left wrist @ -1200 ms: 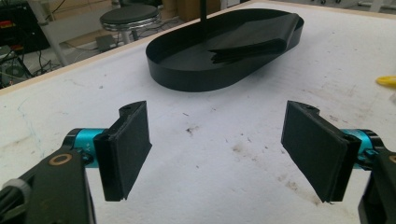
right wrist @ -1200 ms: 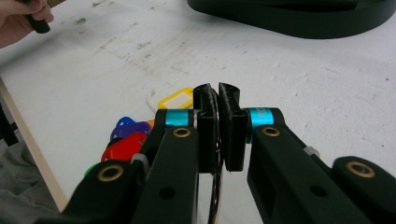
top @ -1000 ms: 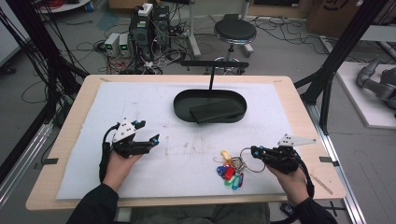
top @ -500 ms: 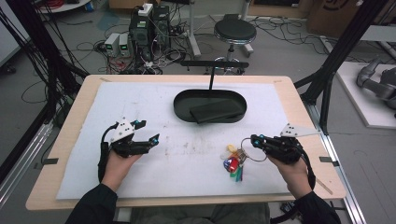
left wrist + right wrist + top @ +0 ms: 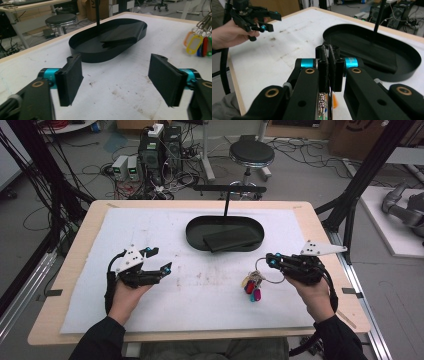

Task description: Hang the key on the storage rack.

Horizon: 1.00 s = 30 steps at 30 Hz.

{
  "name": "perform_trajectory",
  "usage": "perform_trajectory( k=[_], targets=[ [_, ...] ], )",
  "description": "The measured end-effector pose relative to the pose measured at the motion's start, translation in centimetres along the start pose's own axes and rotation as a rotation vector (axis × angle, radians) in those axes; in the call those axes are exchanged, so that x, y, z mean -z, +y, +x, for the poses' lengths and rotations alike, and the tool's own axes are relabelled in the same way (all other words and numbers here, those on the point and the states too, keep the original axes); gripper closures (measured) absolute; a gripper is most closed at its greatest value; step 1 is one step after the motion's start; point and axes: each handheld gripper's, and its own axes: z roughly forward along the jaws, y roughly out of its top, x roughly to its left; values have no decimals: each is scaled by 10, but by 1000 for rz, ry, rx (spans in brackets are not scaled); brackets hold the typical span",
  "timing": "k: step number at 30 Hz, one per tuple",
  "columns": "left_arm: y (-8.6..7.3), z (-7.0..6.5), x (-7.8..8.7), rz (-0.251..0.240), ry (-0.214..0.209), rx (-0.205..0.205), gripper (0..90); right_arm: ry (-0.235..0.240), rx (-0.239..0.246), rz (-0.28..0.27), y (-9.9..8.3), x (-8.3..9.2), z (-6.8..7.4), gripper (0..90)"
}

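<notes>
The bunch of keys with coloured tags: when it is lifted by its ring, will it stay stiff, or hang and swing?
The bunch of keys will probably dangle loosely: its tags hang below the thin ring pinched by the right gripper. It may swing with quick moves, since only the ring is clamped. It seems light, as one closed pair of jaws carries it.

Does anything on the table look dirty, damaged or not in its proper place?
Brownish smudges stain the middle of the white mat. A flat dark piece lies askew in the black tray. Nothing looks spilled or broken.
</notes>
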Motion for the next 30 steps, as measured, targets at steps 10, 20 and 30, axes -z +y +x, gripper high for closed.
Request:
perform_trajectory(
  k=[10, 20, 30],
  targets=[
    [5, -4, -2, -20, -39, 9, 291, 29, 16, -32, 14, -10, 2, 873],
    [12, -15, -10, -32, -120, 22, 288, 66, 42, -45, 21, -22, 8, 873],
    [25, -29, -23, -84, -264, 47, 311, 113, 70, -60, 27, -30, 16, 873]
  ],
)
